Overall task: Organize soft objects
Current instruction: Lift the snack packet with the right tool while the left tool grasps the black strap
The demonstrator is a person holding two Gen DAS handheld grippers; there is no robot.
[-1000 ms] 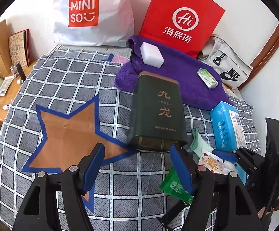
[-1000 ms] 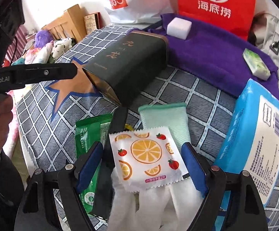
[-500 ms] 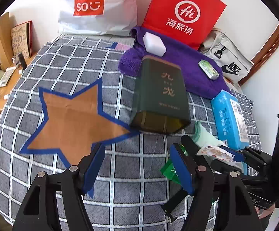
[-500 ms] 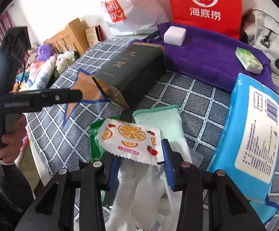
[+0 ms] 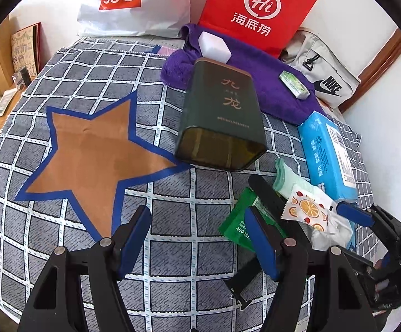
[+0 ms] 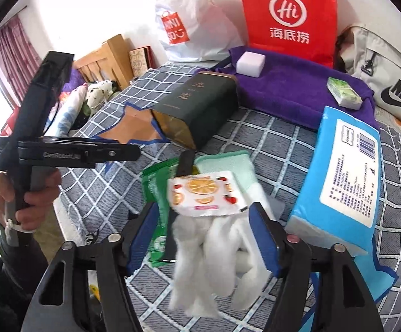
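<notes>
- right gripper (image 6: 204, 232) sits at the bottom centre of the right wrist view with its blue pads spread wide, holding nothing; the orange-print packet (image 6: 204, 195) lies flat just ahead of the gap, on top of a white cotton glove (image 6: 214, 254).
- left gripper (image 5: 197, 238) is at the bottom of the left wrist view, also spread wide and empty, hanging over bare checked bedspread (image 5: 70, 63).
- that packet looks like a thin sealed foil sachet: light, limp, a bit slick. it would likely slide under a loose pinch, so i'd take it across the flat body rather than by the crimped edge.
- glove under it is soft knit with no stiffness and will bunch and drape; a grab at the gathered fingers, low centre of the right view, should hold best, though the packet may ride along.
- left of the packet a green sachet (image 6: 156, 193) lies under a black strap (image 6: 183, 163), so it may drag the strap if pulled.
- blue tissue pack (image 6: 338, 177), right of the right view, is bulky but squashy and light; its width looks wide for the jaws, so a corner or narrow side seems safer.
- farther up, the dark green tin (image 6: 197, 108) lies on its side, open end toward the camera; it is rigid.
- at the top a purple towel (image 6: 291, 88) carries a white sponge block (image 6: 250, 63) and a small green pack (image 6: 344, 94).
</notes>
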